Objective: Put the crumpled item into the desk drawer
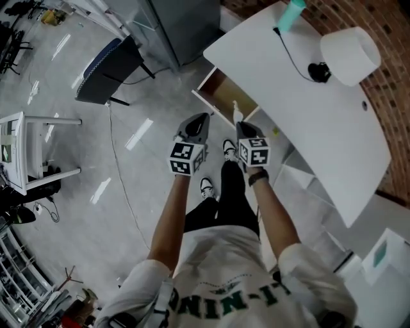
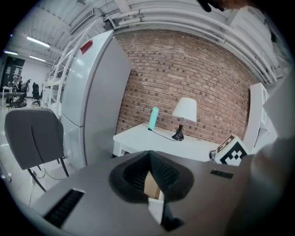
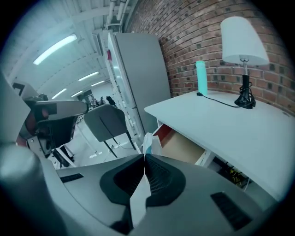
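Observation:
A white crumpled item with a blue edge [image 3: 150, 142] sticks out past the tips of my right gripper [image 3: 144, 159], which is shut on it. In the head view the crumpled item [image 1: 237, 114] hangs in the right gripper [image 1: 239, 124] just in front of the open desk drawer [image 1: 224, 96], whose wooden inside shows. From the right gripper view the drawer [image 3: 182, 146] lies just beyond the item, under the white desk [image 3: 239, 129]. My left gripper [image 1: 204, 118] hovers beside the right one, its jaws shut [image 2: 150, 155] with nothing held.
On the desk [image 1: 307, 122] stand a white lamp [image 1: 349, 54] and a teal bottle [image 1: 291, 14], with a black cable running near them. A grey cabinet [image 1: 186, 25] stands left of the desk. A dark chair [image 1: 109, 67] and a white side table [image 1: 19, 154] stand on the floor.

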Motion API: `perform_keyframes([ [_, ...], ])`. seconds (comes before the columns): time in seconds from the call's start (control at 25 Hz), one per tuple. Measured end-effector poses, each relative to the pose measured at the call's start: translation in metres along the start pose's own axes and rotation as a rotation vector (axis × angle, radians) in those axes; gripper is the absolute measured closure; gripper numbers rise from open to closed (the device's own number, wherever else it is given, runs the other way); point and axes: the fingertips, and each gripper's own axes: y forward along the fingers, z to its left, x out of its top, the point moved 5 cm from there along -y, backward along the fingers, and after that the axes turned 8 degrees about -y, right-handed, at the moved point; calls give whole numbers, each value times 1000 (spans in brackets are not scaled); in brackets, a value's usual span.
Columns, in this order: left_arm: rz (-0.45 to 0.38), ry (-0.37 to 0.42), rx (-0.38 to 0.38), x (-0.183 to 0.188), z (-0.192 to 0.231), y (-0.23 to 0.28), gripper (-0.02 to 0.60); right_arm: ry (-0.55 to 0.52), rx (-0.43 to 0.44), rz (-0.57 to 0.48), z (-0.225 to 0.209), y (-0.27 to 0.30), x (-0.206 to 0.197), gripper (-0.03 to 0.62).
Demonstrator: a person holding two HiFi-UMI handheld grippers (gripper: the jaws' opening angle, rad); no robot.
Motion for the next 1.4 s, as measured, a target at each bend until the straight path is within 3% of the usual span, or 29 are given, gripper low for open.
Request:
perform_keyframes([
  [0.2, 18, 5, -7, -25, 3, 17, 581, 4, 3, 44, -11, 35, -17, 589],
  [0.44, 19, 24, 8, -33, 12, 40, 581, 54, -27, 110, -38, 67, -29, 589],
  [0.72, 25, -2, 21, -43, 25, 52, 581, 64, -5, 155, -44, 101, -48, 589],
  [1.04, 29, -34, 24, -58, 32, 59, 581, 55, -1, 215, -49, 127, -69, 589],
  [1.4, 39, -26, 36, -64, 44, 62, 581, 56, -64, 236, -51, 131, -77, 589],
])
